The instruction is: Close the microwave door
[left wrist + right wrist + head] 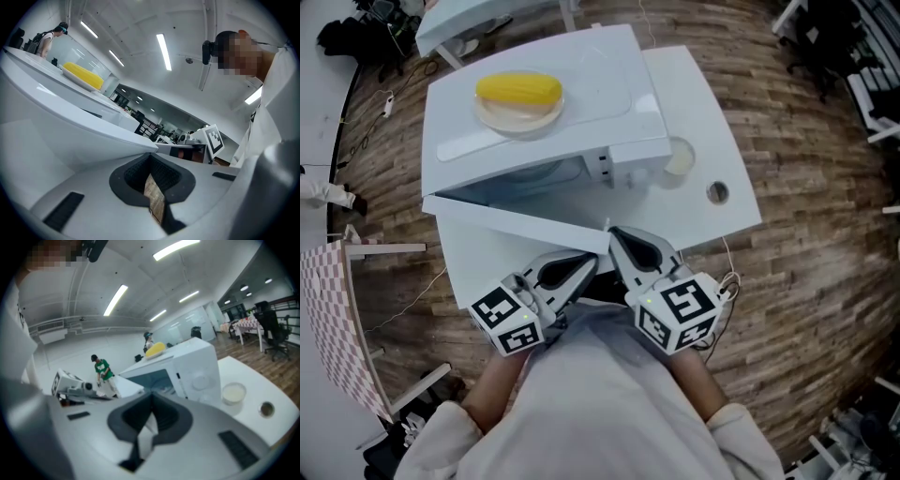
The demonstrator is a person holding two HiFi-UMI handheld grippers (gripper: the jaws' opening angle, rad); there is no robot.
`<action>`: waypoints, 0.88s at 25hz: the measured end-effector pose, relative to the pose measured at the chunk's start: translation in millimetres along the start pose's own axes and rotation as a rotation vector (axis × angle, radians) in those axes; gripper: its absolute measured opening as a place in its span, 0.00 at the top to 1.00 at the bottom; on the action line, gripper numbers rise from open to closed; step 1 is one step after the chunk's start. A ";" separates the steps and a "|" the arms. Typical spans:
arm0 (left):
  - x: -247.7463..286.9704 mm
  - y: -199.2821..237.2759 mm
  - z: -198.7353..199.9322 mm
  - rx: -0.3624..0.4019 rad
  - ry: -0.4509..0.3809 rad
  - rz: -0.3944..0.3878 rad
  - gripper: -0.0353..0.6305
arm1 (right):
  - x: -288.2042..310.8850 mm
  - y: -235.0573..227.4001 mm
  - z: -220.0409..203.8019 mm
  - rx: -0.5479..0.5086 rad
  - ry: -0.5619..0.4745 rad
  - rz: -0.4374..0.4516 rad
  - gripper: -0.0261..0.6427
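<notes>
A white microwave (581,84) stands on a white table (712,122). Its door (516,220) is swung open toward me, and the cavity shows behind it. In the head view both grippers sit just in front of the door's free edge. My left gripper (592,262) is shut and empty, its tips below that edge. My right gripper (614,234) is shut too, its tips at the door's corner. The left gripper view has the door (70,126) filling its left side, just beyond the shut left gripper (151,157). Past the shut right gripper (152,397), the right gripper view shows the microwave (197,366) and door (129,385).
A yellow corn cob (518,90) lies on a plate on top of the microwave. A small bowl of white stuff (678,157) and a round cable hole (717,192) are on the table to the right. A checkered cloth (337,319) hangs at the left.
</notes>
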State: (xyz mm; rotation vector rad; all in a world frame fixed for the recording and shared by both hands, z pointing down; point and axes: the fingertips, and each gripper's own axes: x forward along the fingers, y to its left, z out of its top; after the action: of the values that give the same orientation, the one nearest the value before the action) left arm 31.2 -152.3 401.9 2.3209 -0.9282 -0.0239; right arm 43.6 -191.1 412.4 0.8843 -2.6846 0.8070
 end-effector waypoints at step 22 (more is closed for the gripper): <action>19.7 9.4 17.6 -0.003 -0.014 0.004 0.92 | 4.0 -15.3 5.6 0.069 -0.008 0.022 0.93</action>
State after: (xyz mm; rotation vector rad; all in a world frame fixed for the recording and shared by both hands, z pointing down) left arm 36.0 -179.5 397.2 2.3187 -0.9391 -0.0393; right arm 49.5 -206.4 415.8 0.8770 -2.6924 0.9076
